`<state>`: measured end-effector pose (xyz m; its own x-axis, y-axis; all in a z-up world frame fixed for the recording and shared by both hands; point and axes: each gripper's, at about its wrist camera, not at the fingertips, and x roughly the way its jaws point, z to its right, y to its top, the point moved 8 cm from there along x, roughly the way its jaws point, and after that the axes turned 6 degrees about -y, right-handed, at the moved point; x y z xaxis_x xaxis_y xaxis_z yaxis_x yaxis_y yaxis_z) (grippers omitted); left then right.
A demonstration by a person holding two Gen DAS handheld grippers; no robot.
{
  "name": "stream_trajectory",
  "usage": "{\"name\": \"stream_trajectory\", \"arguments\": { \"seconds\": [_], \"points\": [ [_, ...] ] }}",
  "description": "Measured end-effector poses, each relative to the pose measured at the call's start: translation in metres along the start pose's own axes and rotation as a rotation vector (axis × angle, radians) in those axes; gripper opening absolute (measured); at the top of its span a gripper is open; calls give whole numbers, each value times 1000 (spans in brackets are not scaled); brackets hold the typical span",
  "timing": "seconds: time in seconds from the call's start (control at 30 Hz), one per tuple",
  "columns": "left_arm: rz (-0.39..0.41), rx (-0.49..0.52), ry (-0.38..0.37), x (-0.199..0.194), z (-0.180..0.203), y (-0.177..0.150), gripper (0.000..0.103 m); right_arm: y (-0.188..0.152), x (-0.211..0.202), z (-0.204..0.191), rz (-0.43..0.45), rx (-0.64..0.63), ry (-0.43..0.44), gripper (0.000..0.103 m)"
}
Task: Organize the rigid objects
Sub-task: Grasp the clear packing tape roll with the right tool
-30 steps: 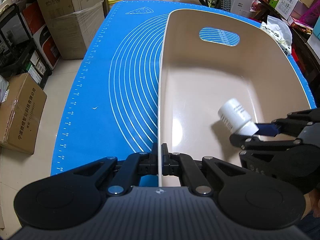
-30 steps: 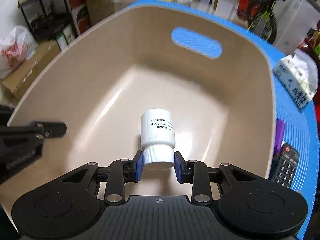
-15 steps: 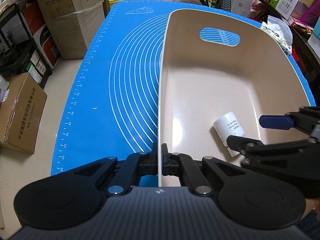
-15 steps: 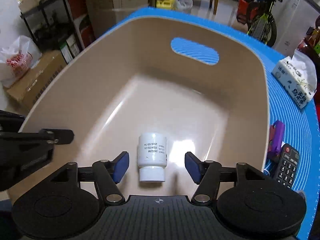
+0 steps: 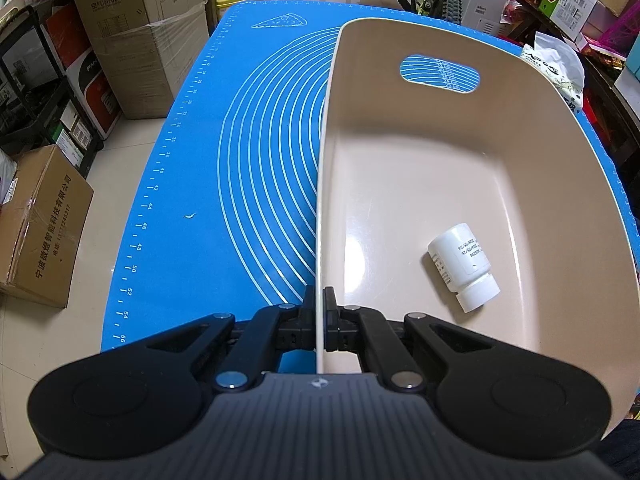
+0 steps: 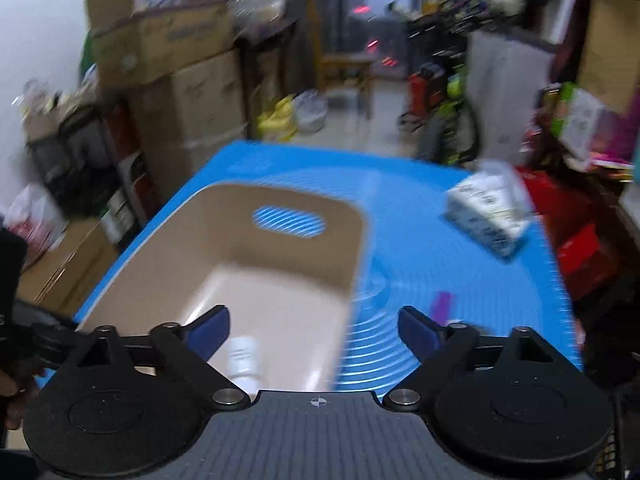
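Beige plastic bin [image 5: 500,128], on the blue-matted counter [image 5: 248,168], is clamped at its rim by the left tool [image 5: 319,312]. A white bottle [image 5: 464,266] lies inside. The right tool [image 6: 314,328], whose jaws have just been opening, stands wide and empty; the bin might be tipped if the rim is pulled.

— What do you count on your table?
— You have one beige bin [image 5: 552,184] and one white bottle [image 5: 464,266] inside it.
— And on the blue mat [image 5: 248,184]?
— One mat, one tissue pack [image 6: 490,216], one purple item [image 6: 442,306]. You hold two grippers.
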<state>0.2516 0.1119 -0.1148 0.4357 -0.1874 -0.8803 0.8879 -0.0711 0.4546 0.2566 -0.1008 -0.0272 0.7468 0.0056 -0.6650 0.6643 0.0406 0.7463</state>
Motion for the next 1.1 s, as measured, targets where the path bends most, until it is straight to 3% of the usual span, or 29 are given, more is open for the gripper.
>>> {"name": "stream_trajectory", "arguments": {
  "seconds": [0.27,0.4,0.6,0.87,1.1],
  "points": [
    [-1,1,0,0,0,0,3,-45,15,93,-79,91,-117,92],
    [-1,1,0,0,0,0,3,-67,23,114,-117,105,-144,90],
    [0,1,-1,0,0,0,3,-92,46,134,-170,123,-146,83],
    [-1,1,0,0,0,0,3,-113,69,141,-208,138,-120,66],
    [-1,2,1,0,1,0,3,-115,77,144,-212,221,-43,55]
  ]
}}
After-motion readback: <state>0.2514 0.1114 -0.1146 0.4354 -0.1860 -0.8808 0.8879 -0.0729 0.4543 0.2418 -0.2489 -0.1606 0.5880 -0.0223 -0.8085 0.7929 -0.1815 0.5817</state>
